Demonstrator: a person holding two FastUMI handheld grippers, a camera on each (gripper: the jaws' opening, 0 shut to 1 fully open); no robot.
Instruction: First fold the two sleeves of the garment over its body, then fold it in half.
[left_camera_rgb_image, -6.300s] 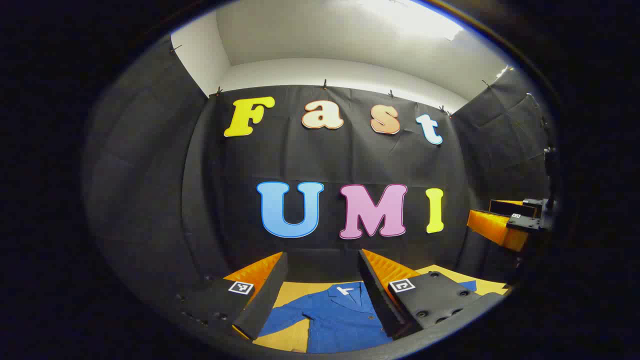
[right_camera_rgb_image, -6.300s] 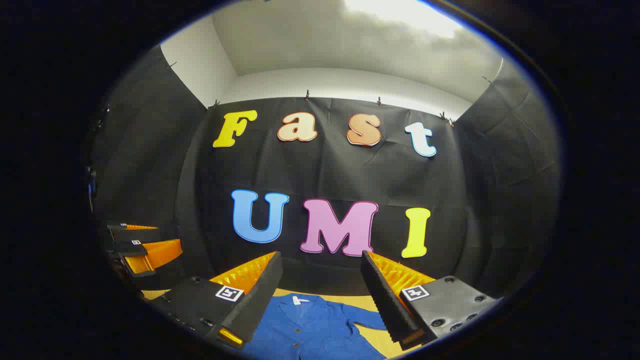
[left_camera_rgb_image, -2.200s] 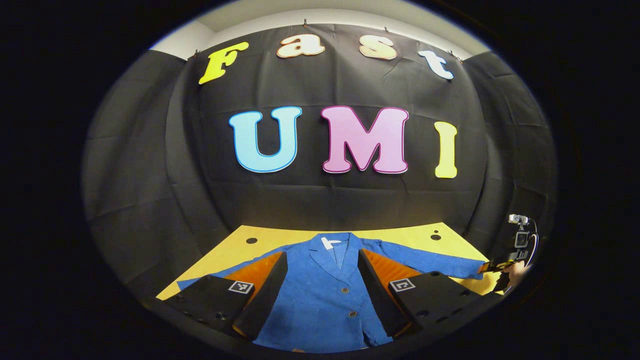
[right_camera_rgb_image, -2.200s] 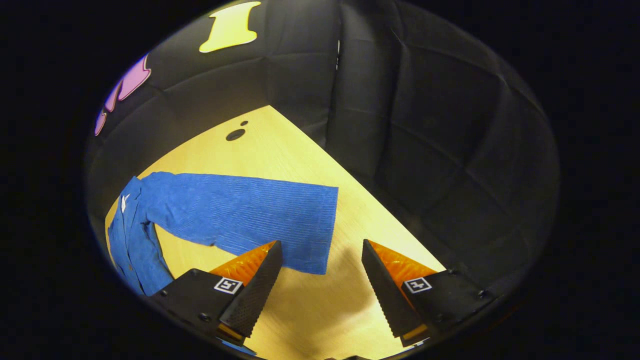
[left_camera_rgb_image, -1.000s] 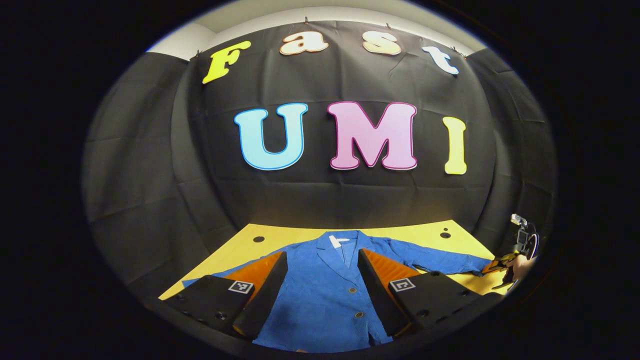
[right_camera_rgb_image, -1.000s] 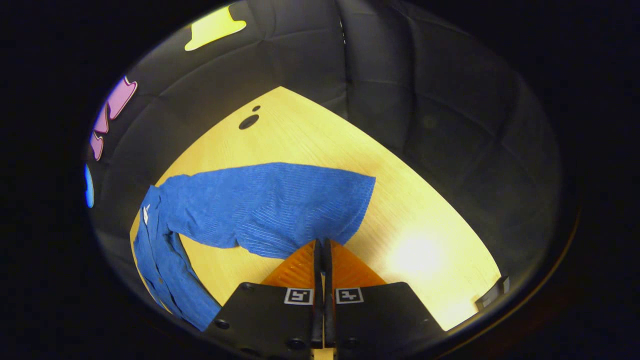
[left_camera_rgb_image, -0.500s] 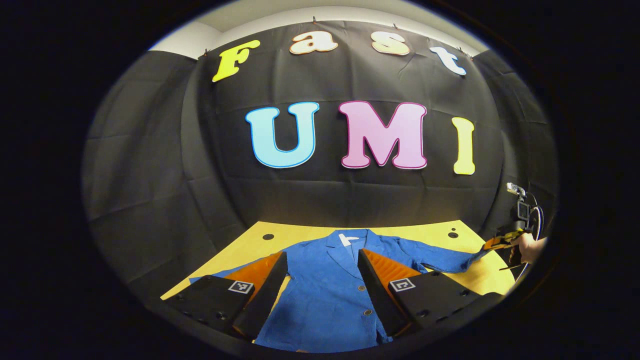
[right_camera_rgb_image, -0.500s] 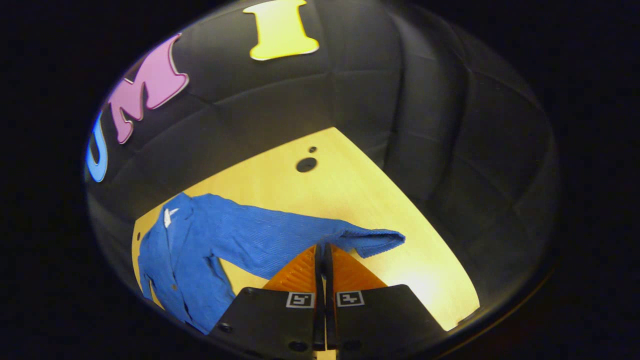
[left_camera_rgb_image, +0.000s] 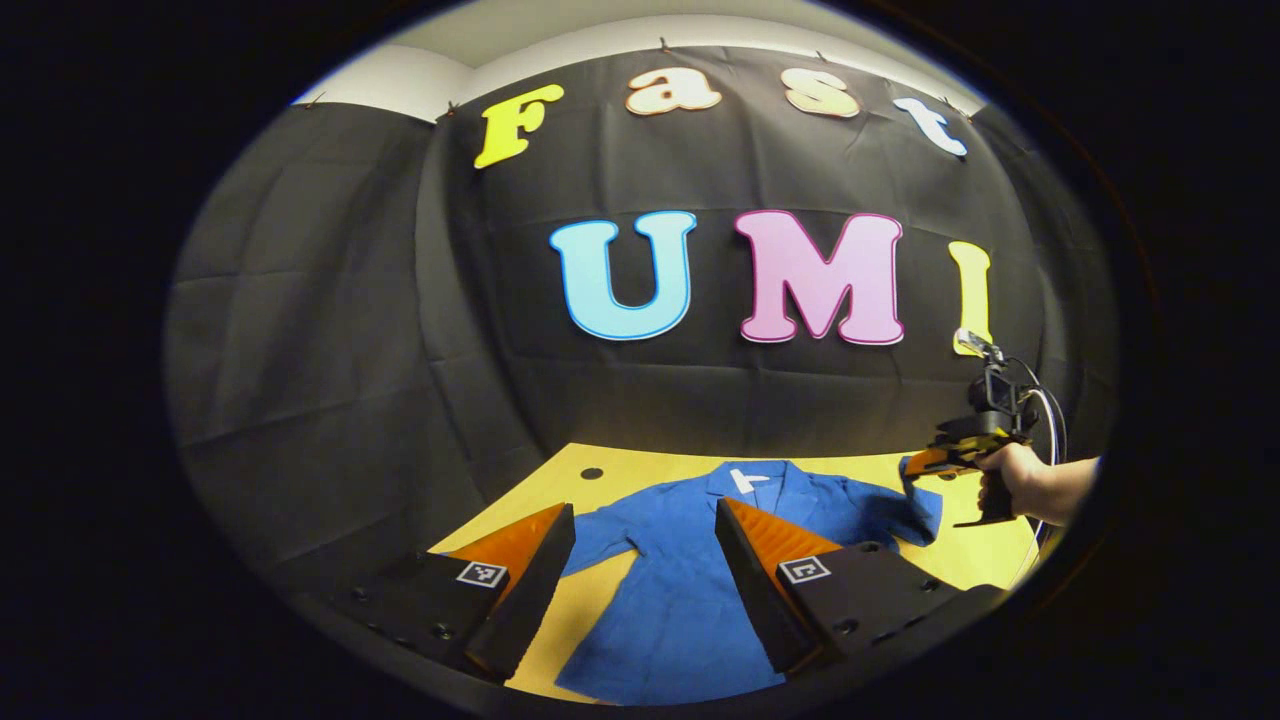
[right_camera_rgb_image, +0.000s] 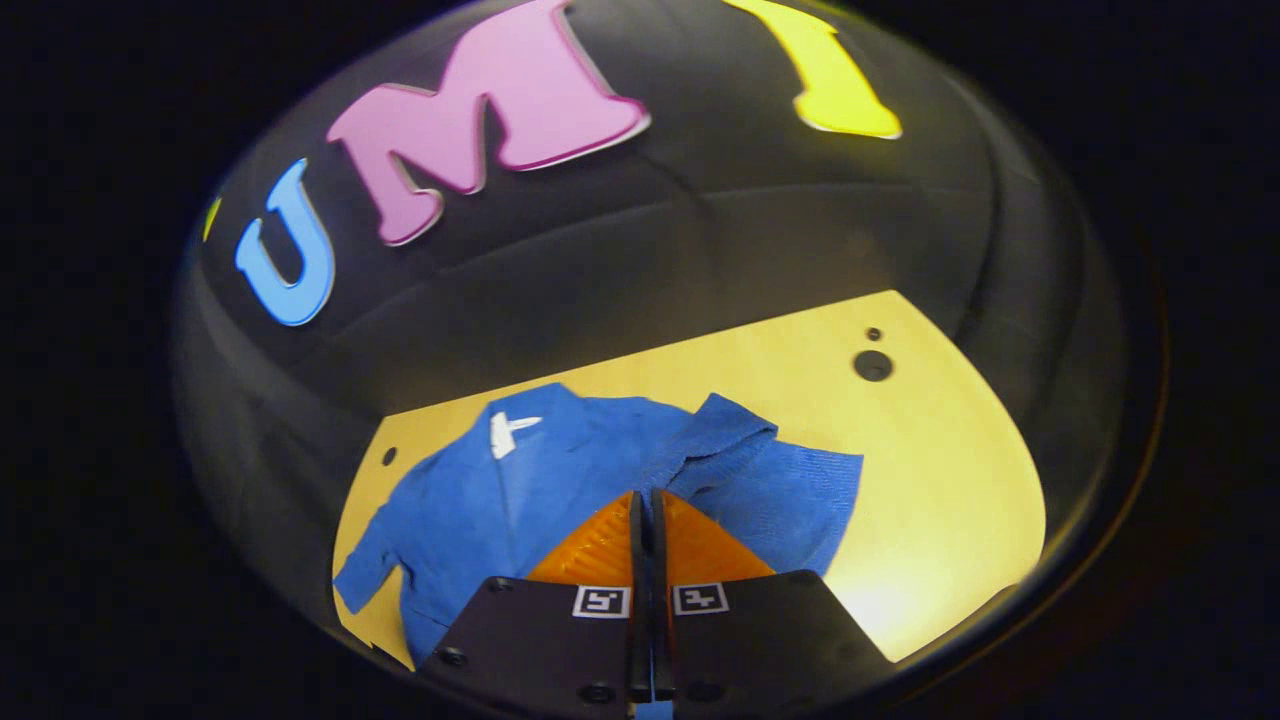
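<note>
Jacket (left_camera_rgb_image: 690, 590) is lying flat on the yellow counter (left_camera_rgb_image: 500, 520), collar toward the far wall, front buttoned side up. My right tool (right_camera_rgb_image: 645, 500) is clenched on the cuff of the right sleeve (right_camera_rgb_image: 770, 480), both fingers pressing the cloth between them. Half a second ago that sleeve was stretching out sideways across the counter; now I am carrying it up and inward, so it is bunching and doubling over near the shoulder, beside the collar tag (right_camera_rgb_image: 510, 428). In the left gripper view, my right hand (left_camera_rgb_image: 1010, 475) is showing higher and nearer the jacket than before, the sleeve end hanging below it. My left tool (left_camera_rgb_image: 645, 570) is released, fingers standing wide apart above the jacket's body, touching nothing. The left sleeve (left_camera_rgb_image: 600, 535) is lying out on the counter, not yet folded.
</note>
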